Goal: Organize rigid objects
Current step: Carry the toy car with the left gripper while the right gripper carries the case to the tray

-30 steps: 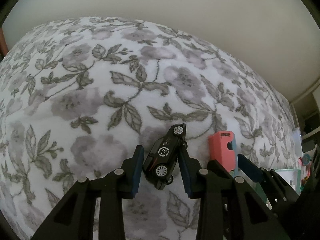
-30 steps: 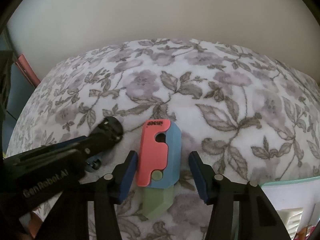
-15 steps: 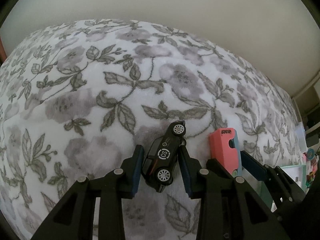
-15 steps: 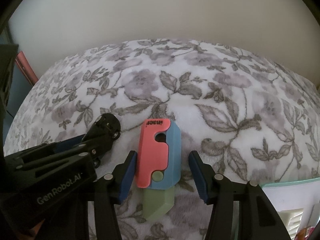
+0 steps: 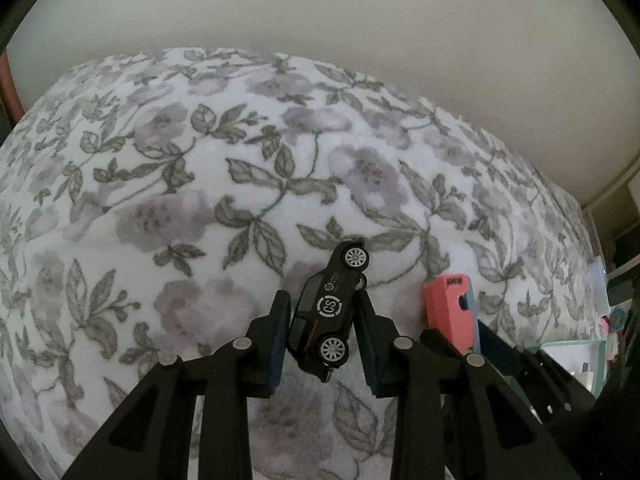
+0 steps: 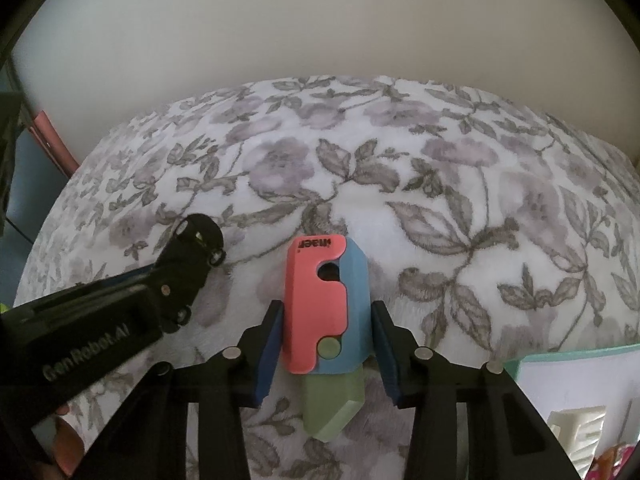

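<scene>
The small black toy car with silver wheels point(image 5: 329, 312) sits tilted between the left gripper point(image 5: 322, 334), whose blue pads clamp its sides while the jaws are closing. Just right of it, the pink, blue and green plastic folding toy knife point(image 6: 326, 312) stands between the right gripper point(image 6: 326, 344), jaws closing, pads touching its sides. Both rest over the grey floral fleece blanket point(image 5: 180, 200).

the toy car point(image 6: 192, 256) is half hidden behind the left hand-held gripper point(image 6: 120, 312).
</scene>
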Demonstrator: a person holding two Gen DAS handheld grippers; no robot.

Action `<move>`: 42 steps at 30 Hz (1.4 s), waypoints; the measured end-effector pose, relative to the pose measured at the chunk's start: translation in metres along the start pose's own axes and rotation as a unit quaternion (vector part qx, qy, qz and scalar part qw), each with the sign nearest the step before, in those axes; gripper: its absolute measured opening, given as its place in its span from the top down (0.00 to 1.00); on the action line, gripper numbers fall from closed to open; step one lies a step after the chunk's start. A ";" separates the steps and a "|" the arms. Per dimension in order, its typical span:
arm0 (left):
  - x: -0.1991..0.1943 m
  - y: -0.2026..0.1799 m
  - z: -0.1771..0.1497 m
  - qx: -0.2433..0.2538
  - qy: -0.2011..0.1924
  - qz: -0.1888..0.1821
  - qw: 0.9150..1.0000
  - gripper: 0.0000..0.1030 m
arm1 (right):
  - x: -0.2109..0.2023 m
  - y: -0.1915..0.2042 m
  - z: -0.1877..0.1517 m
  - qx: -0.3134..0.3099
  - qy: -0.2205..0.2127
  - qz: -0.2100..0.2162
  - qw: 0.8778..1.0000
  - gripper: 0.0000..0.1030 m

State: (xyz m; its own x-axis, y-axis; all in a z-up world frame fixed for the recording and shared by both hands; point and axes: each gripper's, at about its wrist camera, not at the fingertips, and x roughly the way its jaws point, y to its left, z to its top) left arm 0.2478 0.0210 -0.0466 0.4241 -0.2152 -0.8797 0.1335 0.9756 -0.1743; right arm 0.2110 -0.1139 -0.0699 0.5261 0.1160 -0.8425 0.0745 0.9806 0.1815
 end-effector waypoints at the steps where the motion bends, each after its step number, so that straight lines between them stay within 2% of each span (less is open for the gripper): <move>1: -0.004 0.000 0.001 -0.001 -0.003 0.001 1.000 0.68 | -0.001 0.000 0.000 0.001 0.000 0.003 1.000 0.56; 7: -0.033 -0.005 0.008 0.000 -0.031 0.005 1.000 0.68 | -0.023 -0.002 0.004 0.007 -0.013 0.019 1.000 0.56; 15: -0.088 -0.023 0.017 0.013 -0.080 0.014 0.997 0.68 | -0.074 -0.011 0.008 0.005 -0.046 0.017 0.999 0.56; 21: -0.135 -0.050 0.010 0.019 -0.110 0.006 0.994 0.68 | -0.118 -0.026 0.006 0.012 -0.070 0.007 0.997 0.56; 24: -0.158 -0.075 0.004 0.053 -0.122 0.016 0.991 0.68 | -0.139 -0.035 0.003 0.020 -0.082 0.006 0.996 0.56; 28: -0.188 -0.110 -0.013 0.101 -0.146 0.027 0.984 0.68 | -0.170 -0.048 -0.006 0.029 -0.096 0.000 0.995 0.56; 34: -0.200 -0.147 -0.052 0.154 -0.159 0.030 0.975 0.68 | -0.213 -0.075 -0.025 0.055 -0.112 -0.005 0.992 0.56; 42: -0.184 -0.188 -0.100 0.203 -0.121 -0.004 0.972 0.68 | -0.256 -0.125 -0.063 0.098 -0.121 -0.035 0.987 0.56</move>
State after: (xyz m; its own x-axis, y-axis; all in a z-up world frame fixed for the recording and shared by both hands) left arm 0.0553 -0.1186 0.1044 0.6137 -0.2751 -0.7401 0.4590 0.8870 0.0510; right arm 0.0138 -0.2568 0.0914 0.6992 -0.0150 -0.7148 0.2679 0.9324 0.2425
